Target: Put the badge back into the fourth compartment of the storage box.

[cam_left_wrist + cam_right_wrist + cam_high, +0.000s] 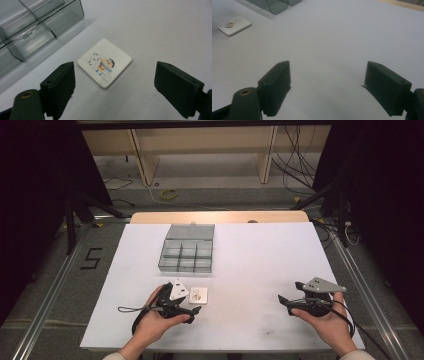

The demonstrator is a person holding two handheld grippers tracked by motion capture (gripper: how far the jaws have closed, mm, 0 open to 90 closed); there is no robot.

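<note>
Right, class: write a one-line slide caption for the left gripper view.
Open left gripper poised over a white cartoon tile on the white table, beside a clear compartment box.

Lab/test rig setup. White table (260, 270) inside an aluminium rail frame (45, 290), black curtains (30, 170) on both sides, loose cables (295, 165) on the floor. Floor marker "5" (91, 258) taped beside the table.

Overhead forward; two low tabletop close-ups

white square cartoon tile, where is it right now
The white square cartoon tile lies flat on the white table, just ahead of the open left gripper, near the clear compartment box.
</note>
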